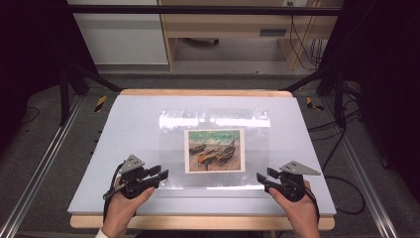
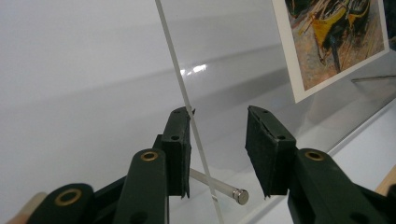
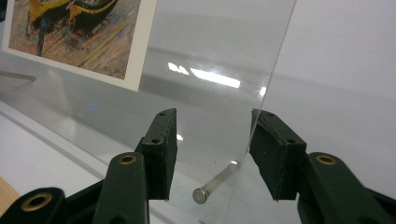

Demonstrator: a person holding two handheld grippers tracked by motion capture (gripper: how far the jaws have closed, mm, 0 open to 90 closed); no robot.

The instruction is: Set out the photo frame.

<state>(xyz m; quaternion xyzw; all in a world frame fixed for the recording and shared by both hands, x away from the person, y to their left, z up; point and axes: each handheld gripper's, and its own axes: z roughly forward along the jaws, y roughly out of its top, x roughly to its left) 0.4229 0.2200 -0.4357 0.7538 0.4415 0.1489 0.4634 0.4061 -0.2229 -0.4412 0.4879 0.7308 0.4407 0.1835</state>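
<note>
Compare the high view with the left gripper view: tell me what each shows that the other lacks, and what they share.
High view alone: the whole grey table top, both hands, the right hand-held gripper at the clear sheet's near right corner, and the full boat picture.

Left gripper view alone: close up, the sheet's thin edge running between the jaws beside the left pad, and a small metal pin under the corner. The pads do not yet press together.

Shared: the left hand-held gripper, the clear acrylic sheet, and the picture beneath it.
</note>
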